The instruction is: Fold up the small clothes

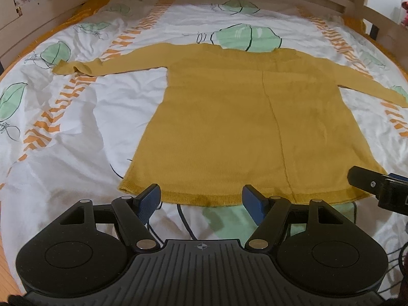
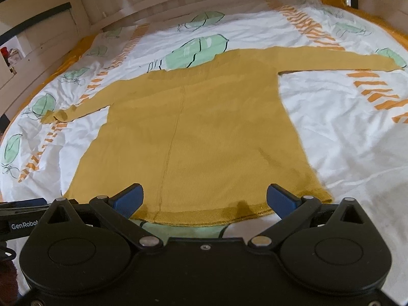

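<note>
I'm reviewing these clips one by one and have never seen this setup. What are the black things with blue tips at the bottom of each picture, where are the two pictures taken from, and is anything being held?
There is no robot arm here: a person holds a hand-held gripper in each hand, and each gripper carries a wide-angle camera looking forward along its two jaws. One picture comes from the left gripper, the other from the right gripper; the blue tips are the grip pads.

Both cameras look down at a bed with a white cover printed with green leaves and orange stripes. A mustard-yellow long-sleeved top lies flat on it, sleeves spread out to both sides, hem nearest the cameras.

Both pairs of jaws stand wide open just above the hem, one near each lower corner. Nothing is held yet. The right gripper's edge also shows at the right of the left camera's picture.
</note>
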Demonstrator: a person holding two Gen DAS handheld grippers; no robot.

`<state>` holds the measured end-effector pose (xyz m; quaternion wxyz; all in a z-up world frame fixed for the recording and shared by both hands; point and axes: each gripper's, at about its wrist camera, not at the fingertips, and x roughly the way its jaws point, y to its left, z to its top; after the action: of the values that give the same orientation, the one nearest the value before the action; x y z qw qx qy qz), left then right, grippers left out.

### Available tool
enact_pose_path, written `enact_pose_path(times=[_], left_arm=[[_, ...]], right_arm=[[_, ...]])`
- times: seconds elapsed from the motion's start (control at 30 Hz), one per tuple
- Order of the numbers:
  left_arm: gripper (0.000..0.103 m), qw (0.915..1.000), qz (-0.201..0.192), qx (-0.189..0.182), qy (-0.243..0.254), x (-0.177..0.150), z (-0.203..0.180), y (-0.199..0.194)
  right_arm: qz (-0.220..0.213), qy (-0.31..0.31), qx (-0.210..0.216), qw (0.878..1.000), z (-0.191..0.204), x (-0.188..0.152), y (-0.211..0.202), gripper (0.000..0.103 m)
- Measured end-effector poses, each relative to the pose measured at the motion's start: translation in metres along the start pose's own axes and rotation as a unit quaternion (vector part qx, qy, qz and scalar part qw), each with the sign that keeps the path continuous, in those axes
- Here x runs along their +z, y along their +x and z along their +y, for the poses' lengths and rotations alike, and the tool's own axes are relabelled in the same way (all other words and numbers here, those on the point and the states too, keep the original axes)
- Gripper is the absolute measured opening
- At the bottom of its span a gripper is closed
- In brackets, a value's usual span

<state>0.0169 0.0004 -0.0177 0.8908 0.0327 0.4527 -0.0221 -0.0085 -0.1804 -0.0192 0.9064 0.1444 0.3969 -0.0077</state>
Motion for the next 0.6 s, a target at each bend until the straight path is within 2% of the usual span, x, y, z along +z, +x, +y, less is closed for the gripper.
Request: enact_pose_path(times=[0.2, 0.37, 0.6], left_arm=[[0.069, 0.9999, 0.007, -0.007, 0.002, 0.015, 0.002, 0.012], [0.069, 0.9999, -0.004, -0.008, 0.006, 0.040, 0.003, 0.023], [0.069, 0.9997, -0.014, -0.015, 0.017, 0.078, -0.004, 0.047]], right_arm=[[0.003, -0.011, 0.006, 1.000, -0.002, 0.017, 0.014, 0.102], [0.003, -0.010, 0.006, 1.000, -0.007, 0.037, 0.028, 0.102], [0.018, 0.015, 0.015, 1.000, -0.034, 0.073, 0.055, 0.102]])
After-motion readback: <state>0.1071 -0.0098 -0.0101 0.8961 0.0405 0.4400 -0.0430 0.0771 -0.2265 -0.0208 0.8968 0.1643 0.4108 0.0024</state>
